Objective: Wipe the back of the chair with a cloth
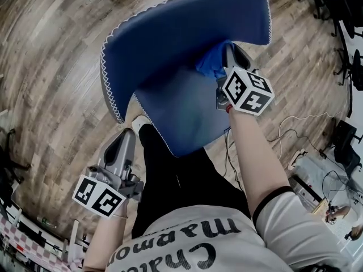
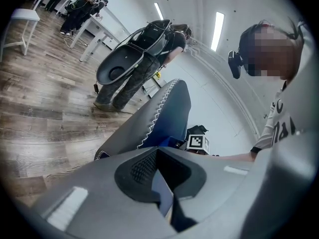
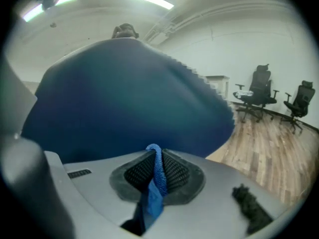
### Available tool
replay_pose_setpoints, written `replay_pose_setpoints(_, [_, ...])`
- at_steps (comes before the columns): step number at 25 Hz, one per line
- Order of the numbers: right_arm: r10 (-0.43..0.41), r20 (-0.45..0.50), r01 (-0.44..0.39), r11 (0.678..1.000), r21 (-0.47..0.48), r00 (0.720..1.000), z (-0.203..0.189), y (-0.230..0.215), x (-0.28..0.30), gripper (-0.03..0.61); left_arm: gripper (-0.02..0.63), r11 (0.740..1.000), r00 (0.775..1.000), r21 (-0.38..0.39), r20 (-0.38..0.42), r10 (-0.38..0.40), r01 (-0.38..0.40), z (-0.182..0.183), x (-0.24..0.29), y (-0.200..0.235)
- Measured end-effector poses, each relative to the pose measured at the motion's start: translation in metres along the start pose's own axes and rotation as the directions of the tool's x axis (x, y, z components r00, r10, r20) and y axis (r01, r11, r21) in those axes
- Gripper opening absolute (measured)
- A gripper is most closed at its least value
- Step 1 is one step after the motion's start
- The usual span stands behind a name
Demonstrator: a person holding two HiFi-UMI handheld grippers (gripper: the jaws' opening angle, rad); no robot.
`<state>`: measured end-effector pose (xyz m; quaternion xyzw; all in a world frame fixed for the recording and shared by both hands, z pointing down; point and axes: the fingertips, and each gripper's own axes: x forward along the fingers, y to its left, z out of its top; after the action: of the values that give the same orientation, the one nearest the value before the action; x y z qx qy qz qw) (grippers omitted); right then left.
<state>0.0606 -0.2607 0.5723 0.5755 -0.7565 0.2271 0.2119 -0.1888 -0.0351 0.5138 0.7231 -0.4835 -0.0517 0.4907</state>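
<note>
Head view: a blue chair [image 1: 187, 33] with white stitching along its edge stands on a wooden floor [image 1: 57, 67], its back at the top of the picture and its seat below. The right gripper [image 1: 229, 58] reaches in over the seat and holds a blue cloth [image 1: 209, 64] against the inner face of the back, low down near where it meets the seat. The left gripper [image 1: 123, 140] hangs well apart from the chair's back, beside the person's leg and just off the seat's front corner.

Left gripper view: the left gripper's [image 2: 158, 156] fingers are drawn together with nothing between them. Past them the chair [image 2: 169, 113] shows edge-on, its stitched rim running upward. The right gripper's marker cube [image 2: 198, 142] sits just beside the chair, at the end of the person's forearm. Farther off, another person [image 2: 172, 44] stands on the wooden floor.

Right gripper view: the right gripper's [image 3: 155, 158] fingers are closed on the cloth [image 3: 154, 183], which is pinched into a narrow fold between the ribbed pads and hangs down below them. The chair's [image 3: 124, 98] blue back fills most of the picture right in front of the fingers. Two office chairs [image 3: 259, 91] stand on the floor at the right.
</note>
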Motion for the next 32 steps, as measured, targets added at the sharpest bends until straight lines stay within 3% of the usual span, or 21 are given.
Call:
replay_pose_setpoints(4, [0.207,-0.047,-0.208,0.977,-0.034,0.977,-0.025,0.093,-0.004,0.041,0.005,1.0,1.0,0.002,0.006,-0.007,0.007,0.002,0.0,-0.002])
replay_pose_setpoints(9, [0.404,-0.123,-0.413,0.908,-0.064,0.906,-0.057,0.192,-0.021,0.041,0.005,1.0,1.0,0.001,0.024,-0.003,0.003,0.004,-0.01,0.001])
replay_pose_setpoints(14, [0.479,-0.21,-0.5,0.864,-0.061,0.852,-0.092,0.245,-0.04,0.041,0.005,1.0,1.0,-0.005,0.024,-0.007,0.007,-0.001,-0.024,0.005])
replay_pose_setpoints(20, [0.523,-0.354,-0.587,0.803,-0.101,0.776,-0.138,0.28,-0.048,0.041,0.005,1.0,1.0,-0.011,0.011,-0.009,0.009,-0.006,-0.035,0.011])
replay_pose_setpoints(24, [0.515,-0.369,-0.585,0.805,-0.101,0.774,-0.137,0.272,-0.031,0.041,0.004,1.0,1.0,-0.012,0.014,0.0,0.001,-0.003,-0.04,0.019])
replay_pose_setpoints(32, [0.386,-0.322,-0.442,0.888,-0.122,0.865,-0.114,0.2,0.01,0.041,0.004,1.0,1.0,-0.016,-0.007,0.005,-0.005,-0.01,-0.039,0.027])
